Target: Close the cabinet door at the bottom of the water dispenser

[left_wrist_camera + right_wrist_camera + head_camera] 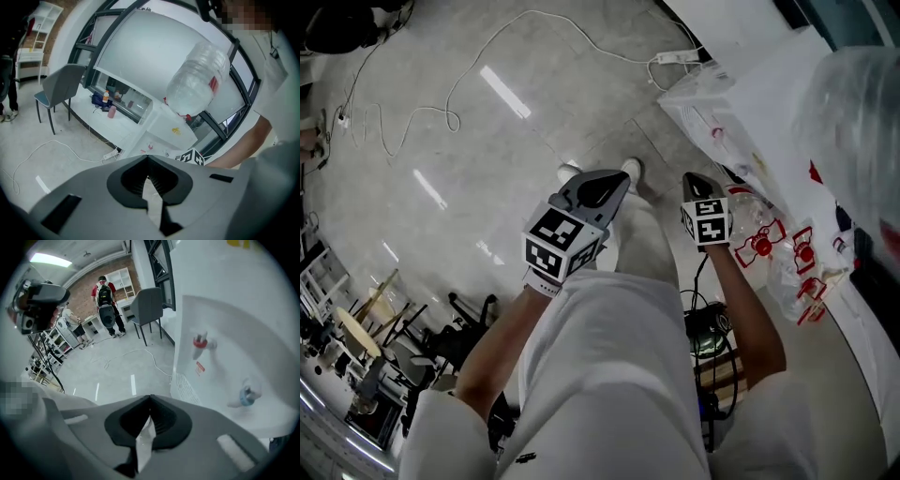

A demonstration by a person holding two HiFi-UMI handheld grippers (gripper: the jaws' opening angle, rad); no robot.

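The white water dispenser [741, 98] stands at the right, a clear bottle [853, 112] on top and red taps [759, 246] on its front. None of the views shows its bottom cabinet door. My left gripper [614, 183] is held up in front of the person's legs, shut and empty, with its tips [148, 158] meeting. My right gripper [696, 178] hovers beside the dispenser, shut on nothing [150, 397]. Past it I see the red tap [201, 342], the blue tap [246, 394] and the drip grille [185, 385]. The bottle [197, 84] rises above the left gripper.
A power strip [675, 58] with a white cable lies on the floor behind the dispenser. A grey chair [61, 86] stands at a white counter. A person with a backpack [105, 301] stands far off near shelves. Stools and gear [375, 328] crowd the lower left.
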